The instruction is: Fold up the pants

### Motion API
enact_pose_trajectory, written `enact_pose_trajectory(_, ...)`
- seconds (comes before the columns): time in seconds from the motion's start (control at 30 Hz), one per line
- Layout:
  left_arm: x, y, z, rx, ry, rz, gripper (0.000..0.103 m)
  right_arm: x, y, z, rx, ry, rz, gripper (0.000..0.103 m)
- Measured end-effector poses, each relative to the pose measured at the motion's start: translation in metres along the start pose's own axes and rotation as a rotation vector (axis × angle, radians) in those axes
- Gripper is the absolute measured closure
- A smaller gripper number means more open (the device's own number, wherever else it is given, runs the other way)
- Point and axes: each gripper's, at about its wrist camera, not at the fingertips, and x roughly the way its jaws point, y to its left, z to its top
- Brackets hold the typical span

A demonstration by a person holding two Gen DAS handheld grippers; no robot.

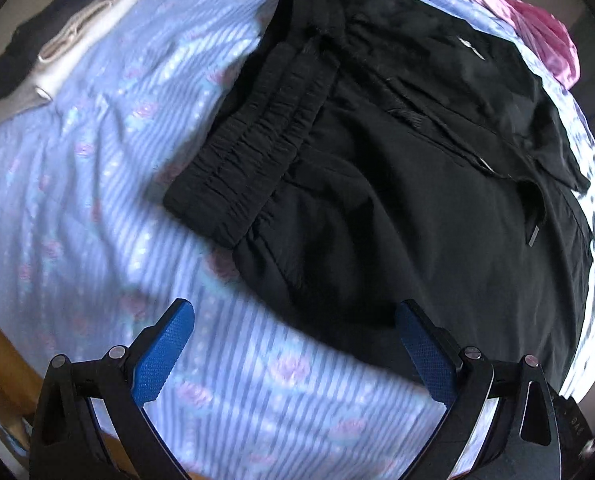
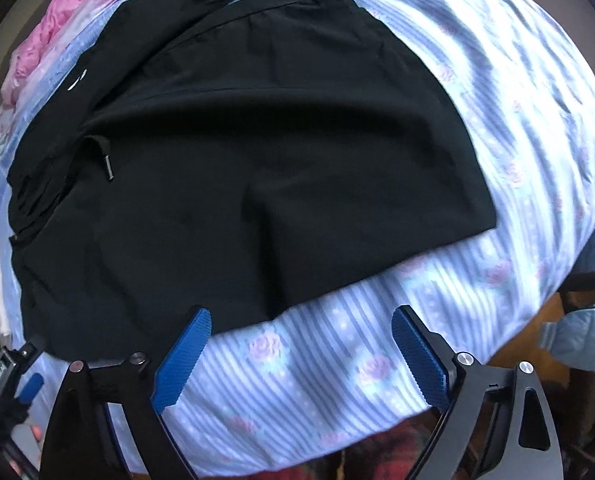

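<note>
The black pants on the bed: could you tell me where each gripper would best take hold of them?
Probably the near edge of the black pants, from above: the left gripper near the waistband end, the right gripper along the leg hem. That edge lies flat on the bedspread, nearest both open grippers.

The left hand-held gripper (image 1: 297, 344) and the right hand-held gripper (image 2: 299, 350) point steeply downward, jaws spread wide.

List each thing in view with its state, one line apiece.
Black pants: lying on the bed, partly folded, waistband doubled over.
Drawstring: loose on the fabric.
Left tongs: open, empty.
Right tongs: open, empty.
Striped sheet: spread, wrinkled.
Pale clothes: folded.
</note>
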Motion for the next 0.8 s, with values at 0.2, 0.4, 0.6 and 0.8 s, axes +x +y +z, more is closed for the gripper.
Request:
enact_pose_trajectory(0.2, 0.020, -0.001, 0.001, -0.021, -0.002, -0.015, 0.008, 0.013, 0.003, 0.010, -0.015, -0.036, -0.005, 0.018)
enact_pose_trajectory(0.4, 0.015, -0.011, 0.000, -0.031, -0.014, -0.046, 0.058, 0.013, 0.002, 0.012, -0.014, -0.051, -0.025, 0.047)
enact_pose_trajectory(0.6, -0.010, -0.016, -0.005, -0.035, -0.018, -0.062, 0.091, -0.009, -0.009, 0.018, -0.035, -0.065, -0.020, 0.090)
enact_pose_trajectory(0.8, -0.047, -0.006, -0.015, -0.050, -0.039, -0.059, 0.091, -0.060, 0.007, 0.021, -0.149, -0.130, -0.049, 0.095)
